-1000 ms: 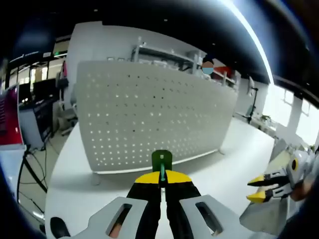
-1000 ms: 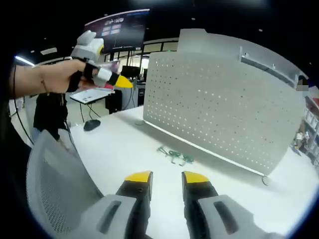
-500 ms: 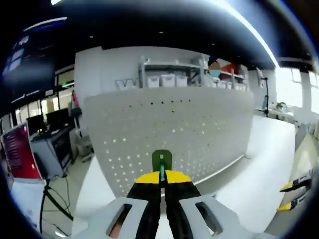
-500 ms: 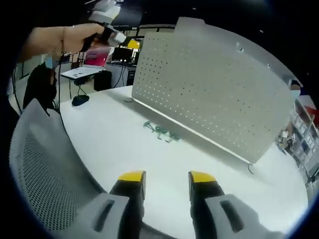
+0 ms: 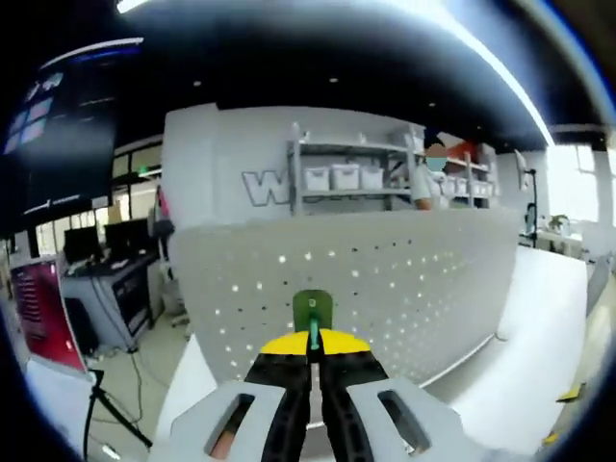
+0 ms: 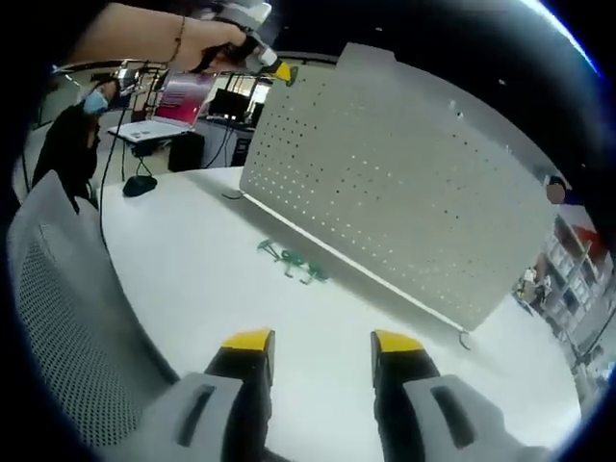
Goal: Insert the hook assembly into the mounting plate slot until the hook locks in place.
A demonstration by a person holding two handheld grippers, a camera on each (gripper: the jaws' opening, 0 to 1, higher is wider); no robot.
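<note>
The left gripper (image 5: 310, 348) has its two yellow-tipped jaws pressed together on one green hook (image 5: 312, 313), which stands upright just above the tips. In the left gripper view the hook sits in front of the pegboard (image 5: 385, 289), a single grey perforated plate that stands upright; whether hook and plate touch cannot be told. In the right gripper view the same gripper (image 6: 272, 67) is up near the board's top left corner, held in a hand (image 6: 207, 38) with a bracelet at the wrist.

The right gripper (image 6: 322, 345) has its jaws well apart, with nothing between them, and hangs above the white bench (image 6: 192, 260). Between its tips and the pegboard (image 6: 385, 202), a small cluster of green hooks (image 6: 294, 262) lies on the bench near the foot of the board; they are too small and tangled to count. The board stands along the far part of the bench and has a small foot near its right end.

A grey mesh chair back (image 6: 67, 337) rises at the near left edge of the bench. At the far left edge lie one black mouse (image 6: 138, 185) and, beyond it, one open laptop (image 6: 168, 111) with a pink screen. Behind the board in the left gripper view stands a shelf (image 5: 356, 178) with white bins.
</note>
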